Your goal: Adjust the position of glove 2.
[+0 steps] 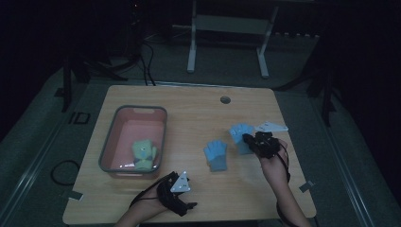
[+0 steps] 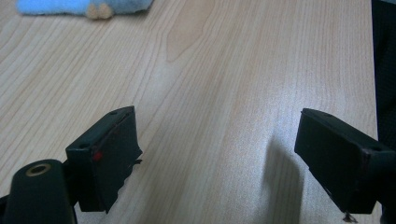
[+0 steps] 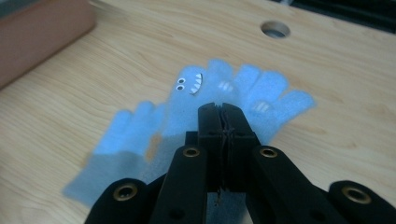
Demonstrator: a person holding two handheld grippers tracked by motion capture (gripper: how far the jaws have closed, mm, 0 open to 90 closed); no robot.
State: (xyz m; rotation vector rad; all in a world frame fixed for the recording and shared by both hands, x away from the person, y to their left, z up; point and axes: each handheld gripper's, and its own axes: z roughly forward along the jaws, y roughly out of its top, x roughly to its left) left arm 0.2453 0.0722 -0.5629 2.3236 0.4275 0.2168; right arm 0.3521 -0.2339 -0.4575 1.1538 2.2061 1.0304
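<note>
Over by the table's right edge the right gripper is clamped on a blue glove, prob to bin it w/ the green one, left gripper jaws apart, idle.

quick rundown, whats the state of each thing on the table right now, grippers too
right gripper: jaws shut, pinching the blue glove with a face
blue glove with a face: held by the right gripper, partly raised off the table
second blue glove: lying flat on the table, untouched
green glove: lying inside the bin
bin: upright on the table's left side
left gripper: jaws open, nothing between them, over bare table
</note>
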